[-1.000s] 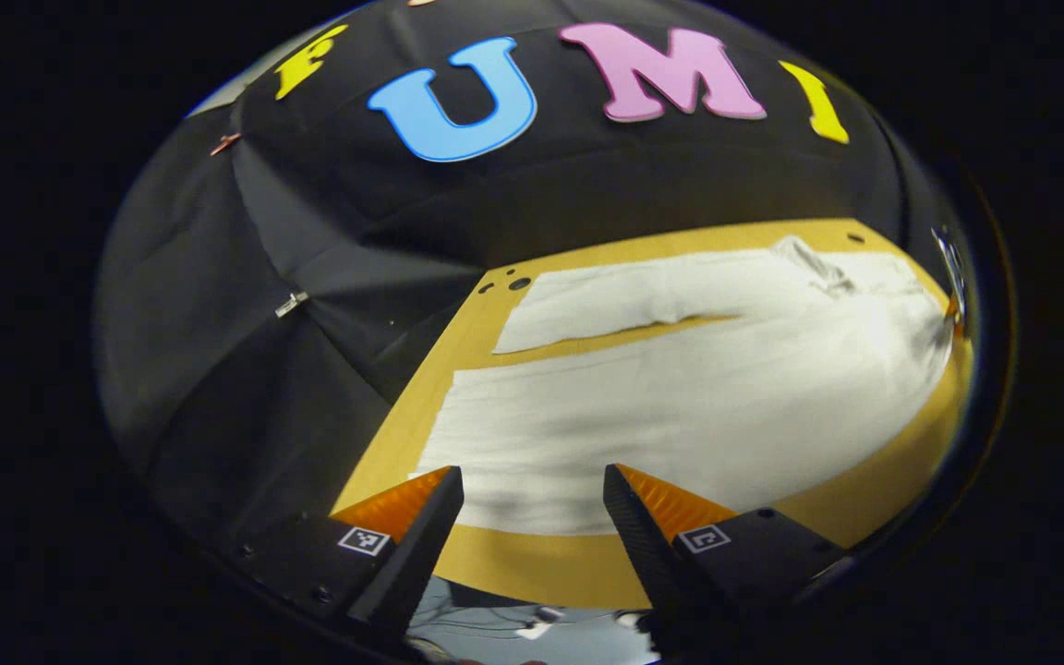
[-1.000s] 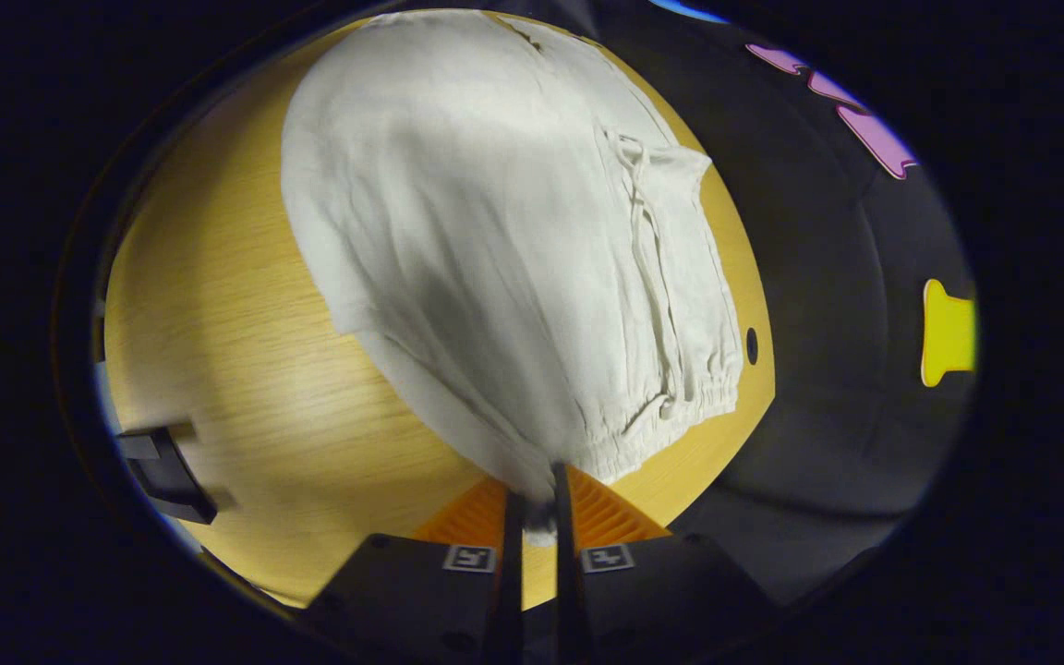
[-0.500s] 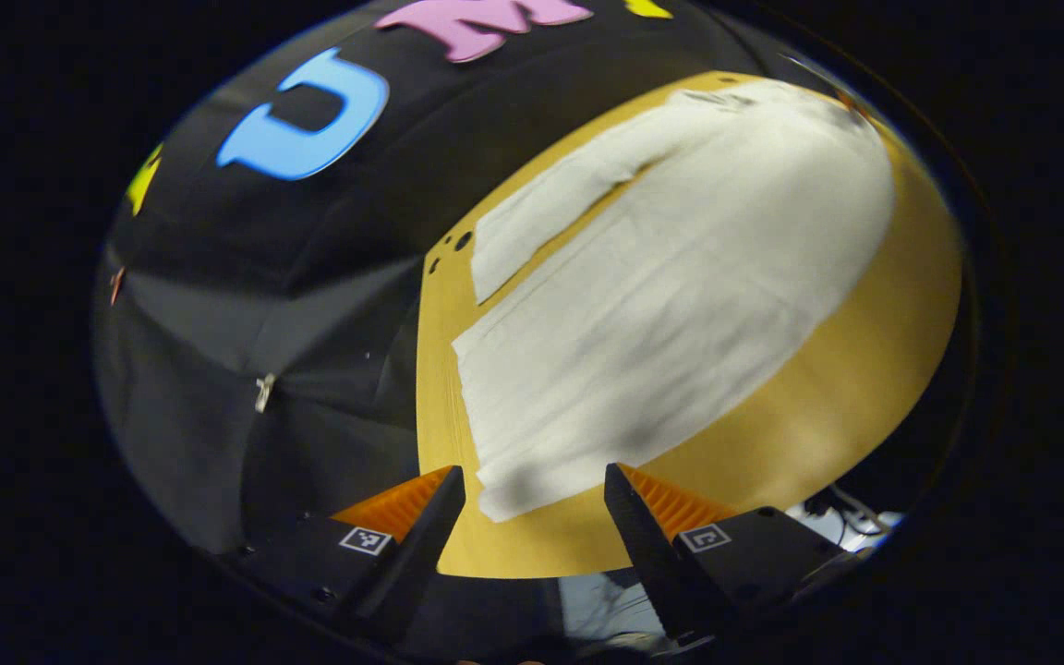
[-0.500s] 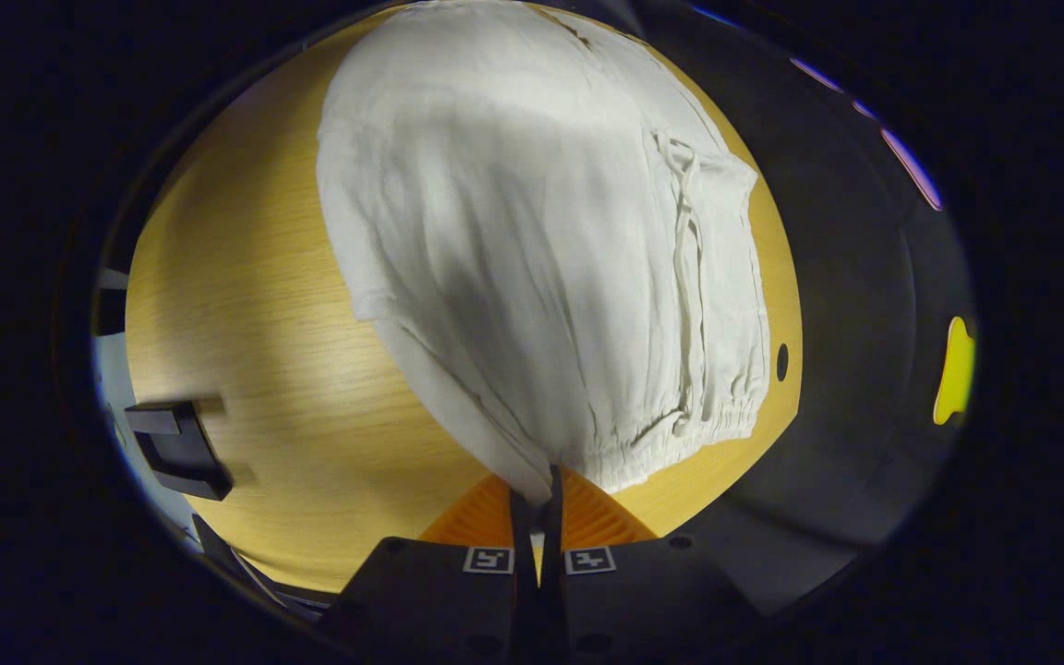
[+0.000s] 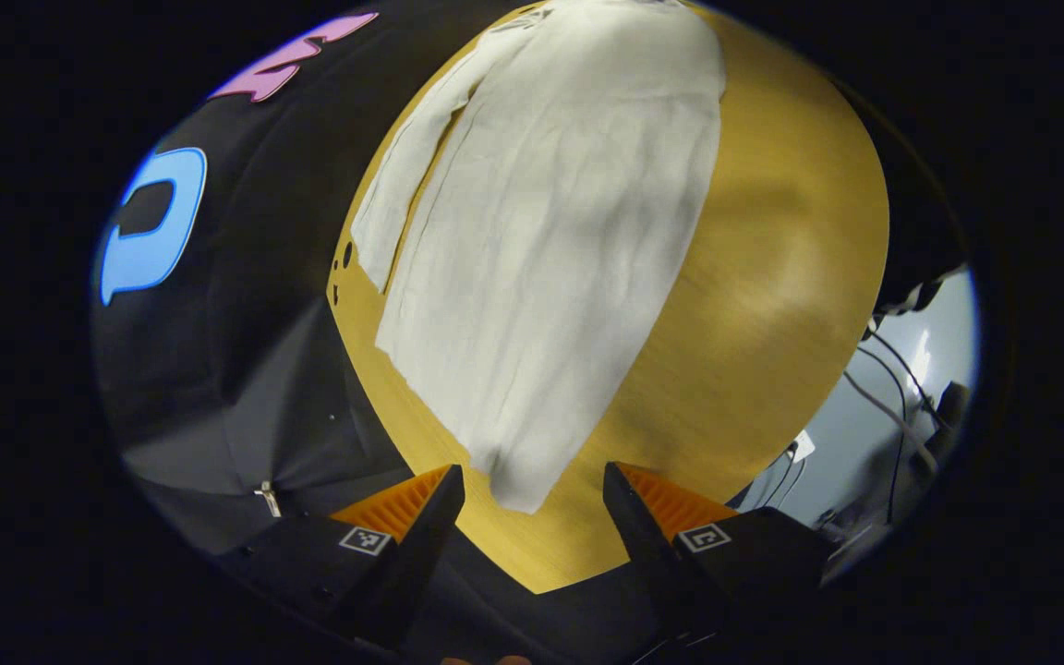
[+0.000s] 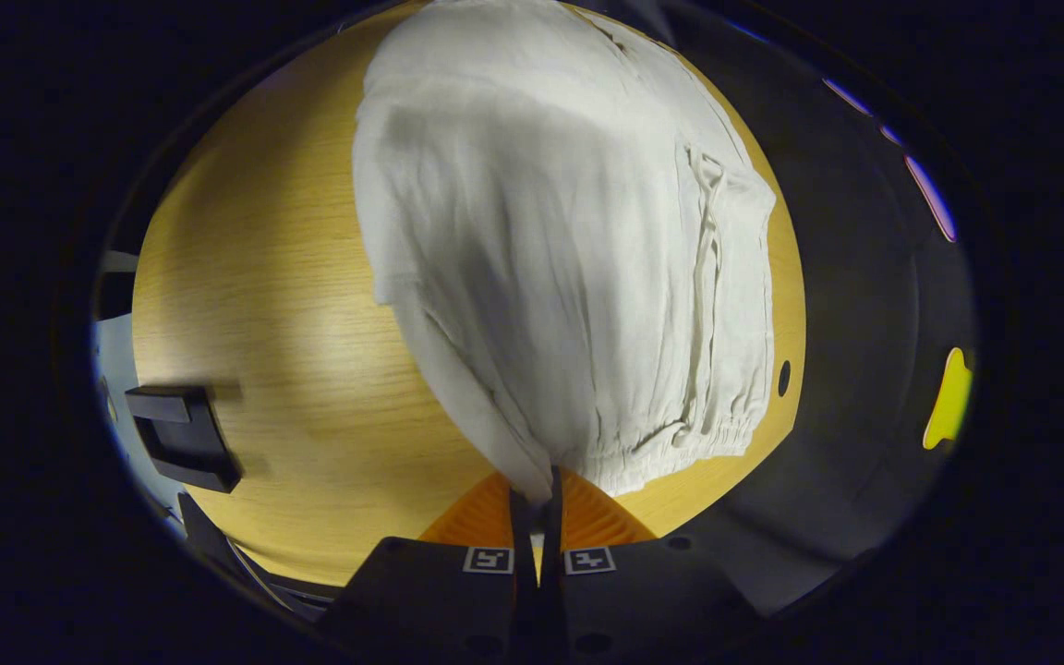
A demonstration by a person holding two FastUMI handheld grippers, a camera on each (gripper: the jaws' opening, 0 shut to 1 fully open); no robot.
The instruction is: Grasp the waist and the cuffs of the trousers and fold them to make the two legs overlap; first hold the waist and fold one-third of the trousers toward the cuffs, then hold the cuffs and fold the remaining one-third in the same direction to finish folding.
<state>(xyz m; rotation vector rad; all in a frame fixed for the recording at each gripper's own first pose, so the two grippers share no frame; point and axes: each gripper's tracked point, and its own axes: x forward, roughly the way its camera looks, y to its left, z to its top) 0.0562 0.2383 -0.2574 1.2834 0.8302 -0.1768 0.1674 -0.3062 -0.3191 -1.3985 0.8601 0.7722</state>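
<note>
In the left gripper view the left claw (image 5: 525, 489) hangs released, its fingers spread wide to either side of the near cuff (image 5: 521, 480) of the white trousers (image 5: 550, 231), not yet pressing it. The trousers lie flat on the yellow-wood desk (image 5: 772, 305), long axis running from this near cuff up and away to the far end of the garment. A second, narrower leg (image 5: 403, 194) lies along the left side, parted from the main leg by a thin strip of desk, so the two legs do not overlap yet. Cables (image 5: 883, 369) hang past the desk's right edge.

In the right gripper view the right claw (image 6: 539, 494) is clenched on a corner of the waist (image 6: 680, 434), the cloth pinched between its fingers and pulled up into a taut ridge. The gathered waistband and drawstring (image 6: 707, 268) sit to the right; the legs stretch away toward the far side. The other gripper (image 6: 183, 436) shows at the left edge of the desk.

By my judgement the task is at its opening: waist grasped, cuff still to be gripped, leg overlap and both thirds left.
</note>
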